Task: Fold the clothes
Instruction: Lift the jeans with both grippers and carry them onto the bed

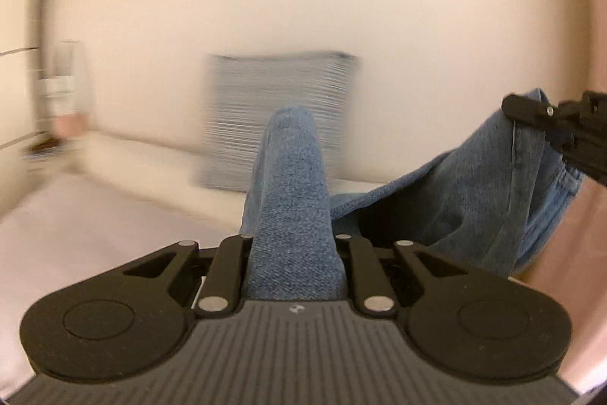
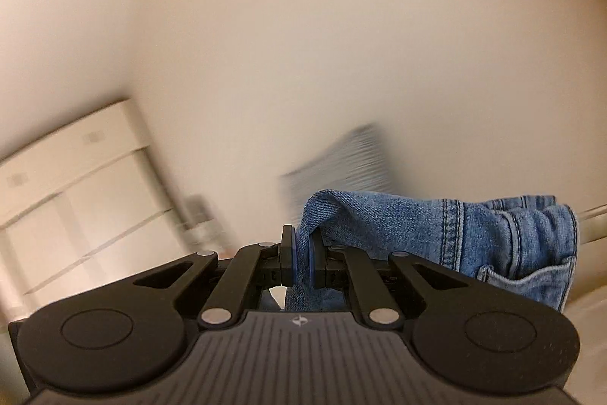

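A pair of blue denim jeans [image 1: 474, 192] hangs in the air between my two grippers. My left gripper [image 1: 294, 245] is shut on a bunched fold of the denim, which stands up and hides its fingertips. My right gripper [image 2: 301, 260] is shut on an edge of the jeans [image 2: 455, 234]; the blue pads [image 2: 293, 259] pinch the cloth, and the waistband and a pocket hang to its right. The right gripper also shows in the left wrist view [image 1: 531, 111], at the right edge, gripping the denim.
A grey striped cushion [image 1: 280, 112] leans against the cream wall behind a pale surface [image 1: 95, 215]. A white drawer unit [image 2: 76, 185] stands at the left, with small blurred items [image 1: 60, 97] beside it. Both views are motion-blurred.
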The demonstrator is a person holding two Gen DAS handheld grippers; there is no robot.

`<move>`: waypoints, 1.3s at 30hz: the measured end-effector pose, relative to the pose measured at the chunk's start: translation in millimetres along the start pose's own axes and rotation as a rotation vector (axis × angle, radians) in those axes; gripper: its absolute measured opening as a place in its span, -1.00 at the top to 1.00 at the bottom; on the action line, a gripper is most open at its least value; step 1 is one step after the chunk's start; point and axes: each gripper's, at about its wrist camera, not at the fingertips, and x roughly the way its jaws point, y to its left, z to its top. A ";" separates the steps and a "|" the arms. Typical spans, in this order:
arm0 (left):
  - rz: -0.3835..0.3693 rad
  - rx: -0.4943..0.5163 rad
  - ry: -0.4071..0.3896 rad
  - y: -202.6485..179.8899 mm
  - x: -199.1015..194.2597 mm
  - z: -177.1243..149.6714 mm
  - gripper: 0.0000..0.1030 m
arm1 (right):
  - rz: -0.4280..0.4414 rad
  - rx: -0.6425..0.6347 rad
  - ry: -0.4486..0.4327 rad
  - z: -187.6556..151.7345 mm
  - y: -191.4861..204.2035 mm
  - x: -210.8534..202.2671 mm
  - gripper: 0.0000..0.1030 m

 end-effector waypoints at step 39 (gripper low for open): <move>0.974 -1.112 0.779 260.6 -391.9 -418.9 -0.30 | 0.129 0.069 1.573 -501.1 275.5 105.7 -0.04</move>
